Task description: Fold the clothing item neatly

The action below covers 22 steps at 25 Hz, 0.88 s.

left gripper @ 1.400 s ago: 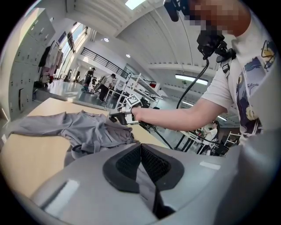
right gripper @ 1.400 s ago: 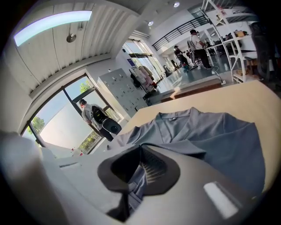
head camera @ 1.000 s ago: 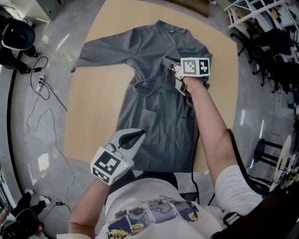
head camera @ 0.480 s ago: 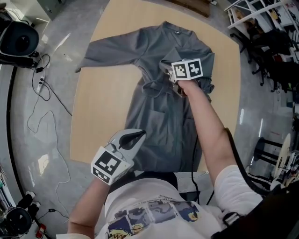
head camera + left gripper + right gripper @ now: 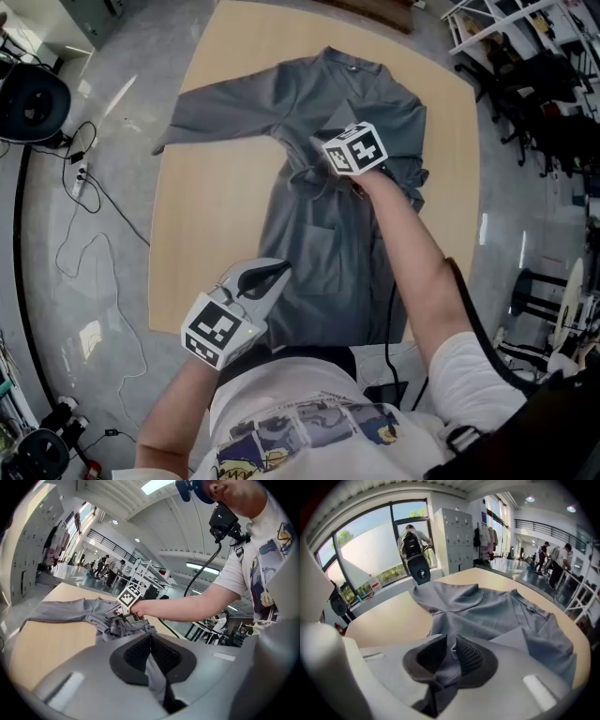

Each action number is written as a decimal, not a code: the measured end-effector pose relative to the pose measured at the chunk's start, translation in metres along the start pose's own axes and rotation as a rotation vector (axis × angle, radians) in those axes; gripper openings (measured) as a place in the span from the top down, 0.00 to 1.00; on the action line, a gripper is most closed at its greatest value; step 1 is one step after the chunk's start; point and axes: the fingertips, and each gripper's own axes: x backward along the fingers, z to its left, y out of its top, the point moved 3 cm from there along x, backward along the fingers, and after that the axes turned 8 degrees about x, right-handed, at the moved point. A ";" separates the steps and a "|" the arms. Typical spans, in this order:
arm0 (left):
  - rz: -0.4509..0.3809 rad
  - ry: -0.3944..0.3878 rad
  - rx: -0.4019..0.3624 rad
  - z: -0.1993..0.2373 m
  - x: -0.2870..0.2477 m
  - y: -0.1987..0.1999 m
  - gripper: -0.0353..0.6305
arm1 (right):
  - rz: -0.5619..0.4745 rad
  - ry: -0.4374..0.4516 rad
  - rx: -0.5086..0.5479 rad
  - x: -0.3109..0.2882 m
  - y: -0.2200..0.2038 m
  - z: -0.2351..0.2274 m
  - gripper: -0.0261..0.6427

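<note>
Right now the grey garment (image 5: 323,244) lies spread on the worktop (image 5: 211,225), collar at the far end from the person, and both tools have cloth in them. The left hand-held gripper (image 5: 150,644) is clamped tight on the hem nearest the person, and the rest of the garment stretches away ahead of its jaws. The right hand-held gripper (image 5: 451,651) tilts down over the chest area. Its jaws have just been opening, and a fold of cloth hangs loose in the gap between them rather than being pinched.

The likeliest trouble, as I judge it, is that this cloth clings to the ribbed pads and rises with the right hand-held gripper, pulling apart the rumpled bunch beneath it. A tug from the left hand-held gripper could also slide the whole body toward the worktop's near edge and skew the fold. The outstretched sleeve (image 5: 220,98), well off to the right hand-held gripper's left, is not yet folded and could drag along.
</note>
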 end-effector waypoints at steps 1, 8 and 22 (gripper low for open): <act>0.000 -0.004 -0.001 0.000 0.000 0.000 0.94 | 0.010 0.004 0.032 -0.001 0.001 0.005 0.89; -0.001 -0.020 -0.011 0.000 0.003 0.001 0.94 | -0.020 0.033 0.026 0.000 0.009 0.025 0.88; 0.020 -0.065 -0.071 -0.026 0.015 0.004 0.94 | -0.113 -0.073 -0.067 0.090 -0.021 0.059 0.88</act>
